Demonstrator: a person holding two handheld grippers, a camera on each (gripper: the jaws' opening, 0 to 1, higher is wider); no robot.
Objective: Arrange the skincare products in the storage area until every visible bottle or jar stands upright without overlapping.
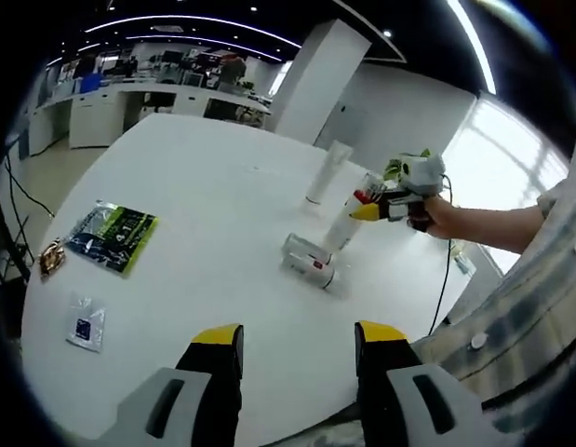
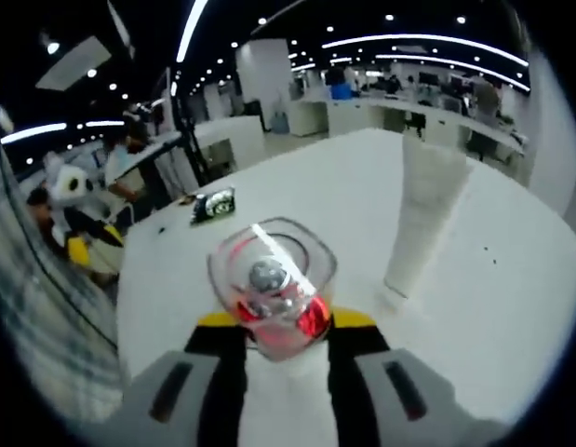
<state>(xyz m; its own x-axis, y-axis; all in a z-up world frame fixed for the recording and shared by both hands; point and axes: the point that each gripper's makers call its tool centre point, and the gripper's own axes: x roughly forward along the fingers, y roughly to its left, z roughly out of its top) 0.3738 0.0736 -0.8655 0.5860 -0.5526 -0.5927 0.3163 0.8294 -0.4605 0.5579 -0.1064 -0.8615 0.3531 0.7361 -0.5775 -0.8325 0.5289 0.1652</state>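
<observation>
- A round white surface (image 1: 204, 196) is seen in the left gripper view, and it serves as the landmark for everything below
- The left gripper (image 1: 297, 349) is held over the near edge of that surface; its yellow-tipped jaws are spread apart with nothing between them
- The right gripper (image 1: 367, 207) is seen across the surface, held by a person's hand (image 1: 435, 212), and is clamped on a white bottle with a clear cap and red collar (image 1: 348, 222), which is tilted
- In the right gripper view the same bottle (image 2: 274, 289) is gripped between the jaws of the right gripper (image 2: 286, 340), cap towards the camera
- A clear bottle with a red band (image 1: 309, 261) is lying on its side on the surface, just beside the gripped bottle
- A tall white tube (image 1: 328, 172) is standing upright on the surface, farther in; it is seen again in the right gripper view (image 2: 424, 214)
- A green and dark foil packet (image 1: 113, 237) and a small clear sachet (image 1: 87, 322) are lying flat on the far side of the surface, well apart from the bottles
</observation>
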